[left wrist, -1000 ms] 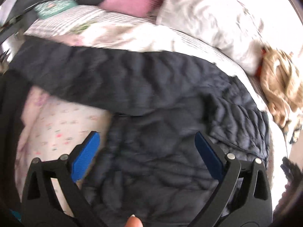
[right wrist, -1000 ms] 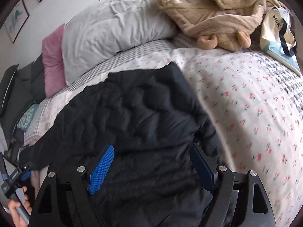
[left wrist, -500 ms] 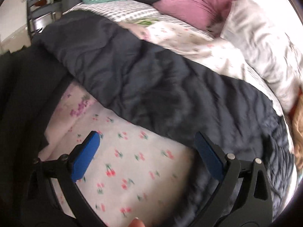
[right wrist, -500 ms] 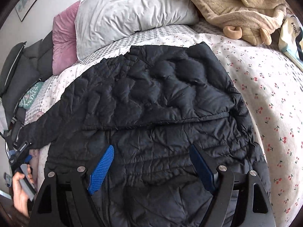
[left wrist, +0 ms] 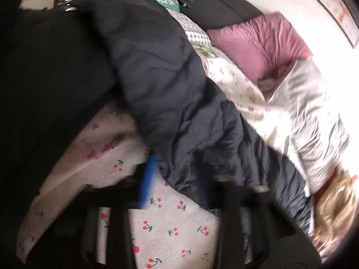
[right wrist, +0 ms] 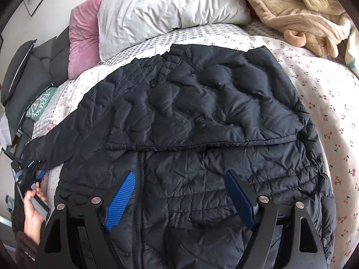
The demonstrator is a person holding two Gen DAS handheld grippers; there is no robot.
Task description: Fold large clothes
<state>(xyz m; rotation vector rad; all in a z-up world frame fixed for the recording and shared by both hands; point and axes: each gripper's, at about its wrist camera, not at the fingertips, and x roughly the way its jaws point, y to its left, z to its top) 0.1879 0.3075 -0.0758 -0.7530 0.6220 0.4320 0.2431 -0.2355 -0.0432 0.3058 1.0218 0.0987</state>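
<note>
A black quilted jacket [right wrist: 202, 112] lies spread on the bed with its upper part folded down across the zip. My right gripper [right wrist: 180, 199] hovers open over the jacket's lower body, its blue pads [right wrist: 121, 201] wide apart and clear of the cloth. The jacket's left sleeve [left wrist: 168, 89] runs out to the bed's edge. In the blurred left wrist view my left gripper [left wrist: 176, 181] is closing, with bunched sleeve cloth between its pads. The right wrist view shows that left gripper [right wrist: 37, 174] at the sleeve's cuff, held by a person's hand [right wrist: 33, 210].
A white pillow [right wrist: 168, 6] and a pink pillow [right wrist: 83, 33] lie at the bed's head. A beige plush blanket [right wrist: 303, 6] is heaped at the far right. The cherry-print bedspread [right wrist: 325, 89] shows to the jacket's right. Dark bags [right wrist: 27, 67] stand beside the bed at the left.
My left gripper swung from the jacket body along the sleeve toward the bed's edge, rolled, and its jaws narrowed from wide open onto the sleeve. The right gripper drew back, bringing the whole jacket into view.
</note>
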